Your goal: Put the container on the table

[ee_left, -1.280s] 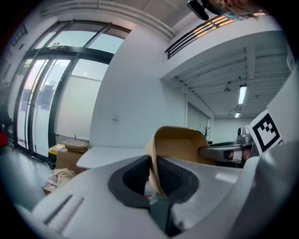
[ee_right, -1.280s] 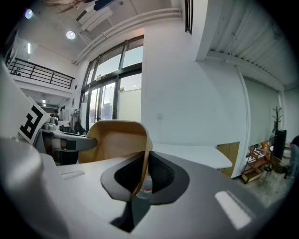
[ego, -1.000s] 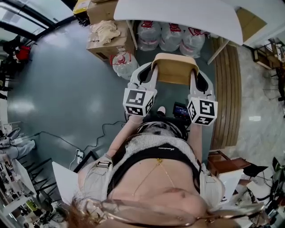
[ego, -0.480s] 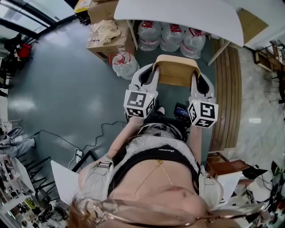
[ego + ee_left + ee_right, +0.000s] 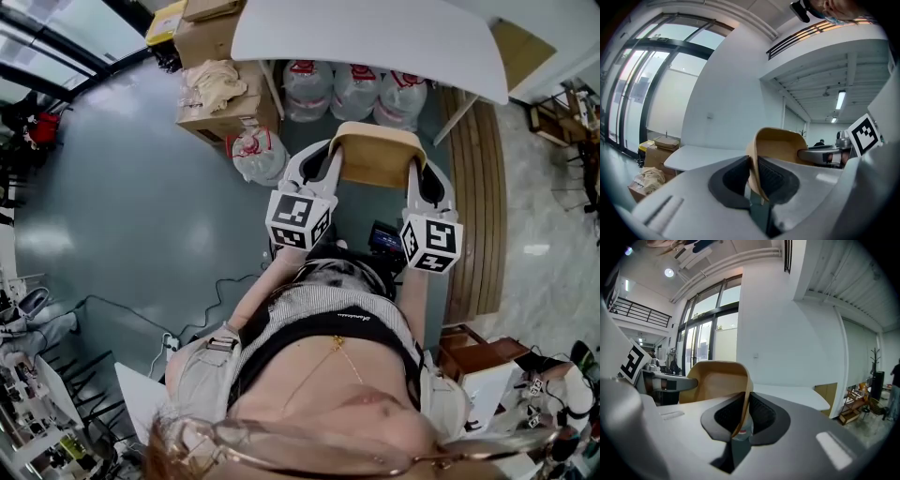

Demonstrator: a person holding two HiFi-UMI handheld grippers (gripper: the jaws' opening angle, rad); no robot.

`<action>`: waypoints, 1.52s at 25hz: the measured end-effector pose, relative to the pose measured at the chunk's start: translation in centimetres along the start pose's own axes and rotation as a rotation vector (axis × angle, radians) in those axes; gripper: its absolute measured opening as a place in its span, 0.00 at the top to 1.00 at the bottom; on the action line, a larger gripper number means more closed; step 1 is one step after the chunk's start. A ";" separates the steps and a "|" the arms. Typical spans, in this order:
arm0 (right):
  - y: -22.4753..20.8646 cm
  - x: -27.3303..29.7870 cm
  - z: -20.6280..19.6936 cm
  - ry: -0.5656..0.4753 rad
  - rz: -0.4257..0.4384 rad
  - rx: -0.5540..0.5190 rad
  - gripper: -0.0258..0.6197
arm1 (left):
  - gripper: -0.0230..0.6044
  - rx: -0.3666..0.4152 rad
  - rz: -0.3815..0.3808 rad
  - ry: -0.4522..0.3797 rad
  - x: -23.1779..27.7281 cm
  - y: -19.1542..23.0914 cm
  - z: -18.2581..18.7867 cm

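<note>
The left hand-held gripper (image 5: 316, 167) and right hand-held gripper (image 5: 428, 180) each pinch a wall of the container (image 5: 377, 155), held mid-air; next it probably needs moving forward onto the desk (image 5: 375, 37) at frame top.

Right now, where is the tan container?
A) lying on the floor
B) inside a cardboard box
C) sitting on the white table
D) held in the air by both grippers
D: the left gripper and the right gripper each pinch a wall of the tan container, short of the white table.
</note>
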State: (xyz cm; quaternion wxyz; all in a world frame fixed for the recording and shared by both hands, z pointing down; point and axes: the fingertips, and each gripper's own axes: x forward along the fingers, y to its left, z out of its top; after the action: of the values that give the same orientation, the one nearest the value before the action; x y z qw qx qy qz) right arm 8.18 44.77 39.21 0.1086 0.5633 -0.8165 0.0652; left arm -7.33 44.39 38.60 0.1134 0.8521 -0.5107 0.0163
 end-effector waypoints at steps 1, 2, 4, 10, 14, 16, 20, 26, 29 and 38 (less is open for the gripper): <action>-0.1 0.6 0.1 0.002 -0.002 0.001 0.88 | 0.92 0.006 -0.004 0.001 0.5 0.4 0.1; -0.1 1.2 0.2 0.003 -0.005 0.002 0.88 | 0.92 0.011 -0.007 0.003 1.0 0.8 0.3; -0.1 2.5 0.6 0.004 -0.012 -0.002 0.87 | 0.92 0.014 -0.013 0.005 2.0 1.9 0.6; -0.6 6.5 2.0 0.006 -0.028 -0.013 0.87 | 0.92 0.011 -0.034 0.007 5.4 4.7 1.8; -1.1 8.1 2.1 0.018 -0.051 -0.009 0.87 | 0.92 0.026 -0.052 0.019 7.1 5.7 2.1; -1.1 8.9 2.1 0.023 -0.058 -0.005 0.87 | 0.92 0.026 -0.061 0.024 7.7 6.3 2.2; -0.9 10.4 2.5 0.021 -0.068 -0.004 0.87 | 0.92 0.022 -0.072 0.024 8.7 7.6 2.4; -0.3 12.4 3.1 0.011 -0.079 -0.012 0.87 | 0.92 0.033 -0.071 0.013 9.5 9.5 3.3; 0.4 13.5 3.5 0.005 -0.076 -0.013 0.87 | 0.92 0.036 -0.068 0.007 9.6 10.8 3.7; 2.1 15.1 3.8 0.004 -0.083 -0.012 0.86 | 0.92 0.058 -0.074 0.004 9.5 13.1 4.0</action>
State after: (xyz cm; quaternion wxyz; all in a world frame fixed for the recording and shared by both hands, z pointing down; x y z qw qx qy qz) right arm 0.65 31.01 39.35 0.1166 0.5960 -0.7925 0.0568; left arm -14.60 29.32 38.36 0.0899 0.8734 -0.4778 0.0285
